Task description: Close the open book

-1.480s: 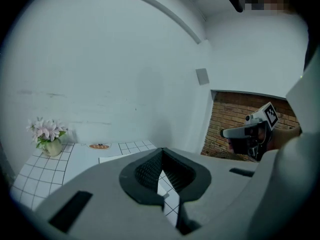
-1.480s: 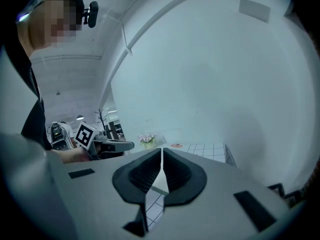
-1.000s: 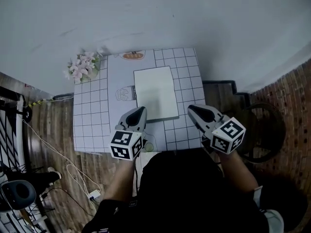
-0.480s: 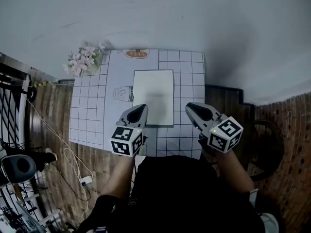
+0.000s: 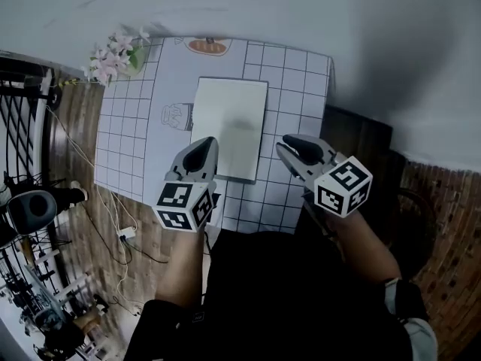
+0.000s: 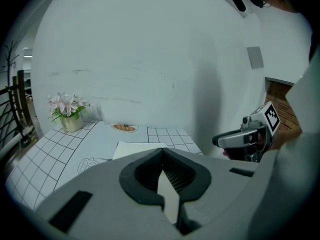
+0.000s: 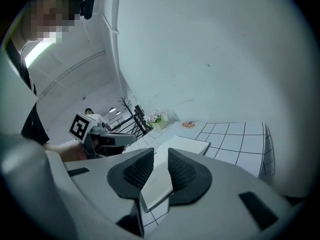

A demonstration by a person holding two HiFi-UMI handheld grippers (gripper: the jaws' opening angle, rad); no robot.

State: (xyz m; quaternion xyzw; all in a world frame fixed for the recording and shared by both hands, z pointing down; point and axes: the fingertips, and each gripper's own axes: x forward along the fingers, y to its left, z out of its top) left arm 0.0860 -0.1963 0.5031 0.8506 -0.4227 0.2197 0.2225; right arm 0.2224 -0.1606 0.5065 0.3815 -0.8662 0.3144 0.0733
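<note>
Flowers in pot, book on table, left gripper pinched together, right gripper just opened narrowly, empty

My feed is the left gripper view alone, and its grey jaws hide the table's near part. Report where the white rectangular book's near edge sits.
Observer: Head view: the white rectangular book lies flat on the white grid-printed tablecloth; the grey left gripper covers its near left corner.
Operator: Now the other gripper's jaws.
Observer: The right gripper has them apart in its own view. They have just been opening and grip nothing; the book shows through the gap, farther off.
Operator: Place its tip against the book.
Observer: Head view: it sits off the book's right edge, over the tablecloth.
</note>
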